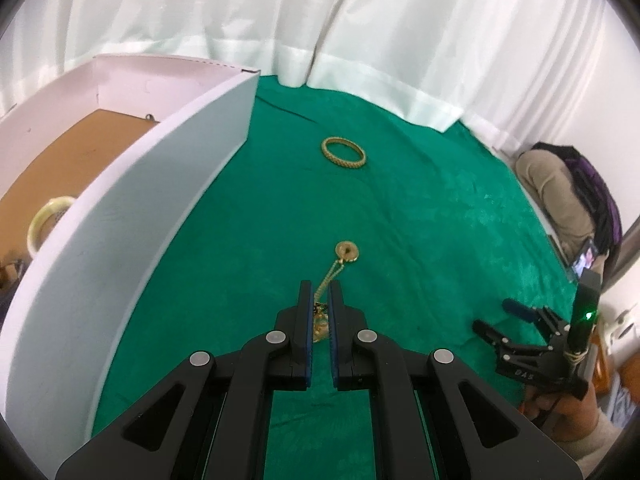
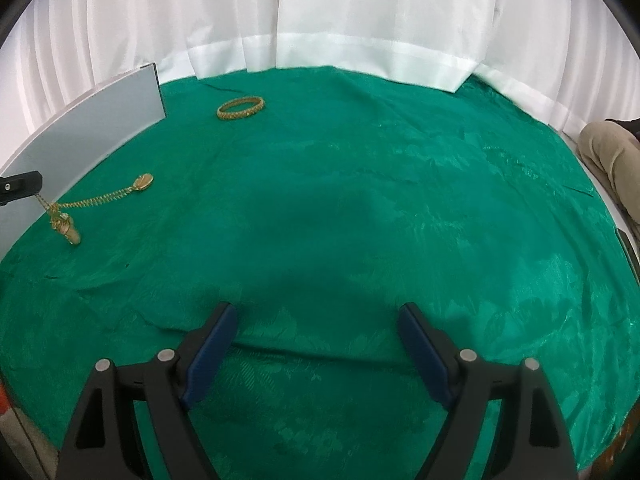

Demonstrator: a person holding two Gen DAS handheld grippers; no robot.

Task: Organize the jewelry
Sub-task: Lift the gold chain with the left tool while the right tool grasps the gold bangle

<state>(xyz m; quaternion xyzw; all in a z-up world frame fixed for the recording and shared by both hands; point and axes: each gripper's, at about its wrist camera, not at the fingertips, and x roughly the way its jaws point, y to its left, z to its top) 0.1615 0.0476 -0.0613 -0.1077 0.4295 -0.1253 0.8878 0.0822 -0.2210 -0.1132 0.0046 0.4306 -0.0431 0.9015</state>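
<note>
My left gripper [image 1: 320, 292] is shut on a gold chain necklace [image 1: 347, 253]; its round pendant rests on the green cloth ahead of the fingers and a gold clump hangs between them. In the right wrist view the necklace [image 2: 100, 199] hangs from the left fingertip [image 2: 20, 184], partly lifted. A gold bangle [image 1: 343, 151] lies farther back on the cloth, also in the right wrist view [image 2: 241, 108]. My right gripper [image 2: 316, 320] is open and empty over the cloth; it also shows in the left wrist view [image 1: 498, 316].
A white box [image 1: 132, 216] with a brown floor stands at the left, holding a pale green bangle [image 1: 46, 220]. White curtains hang behind the green cloth [image 2: 360, 200]. A seated person [image 1: 560, 200] is at the far right.
</note>
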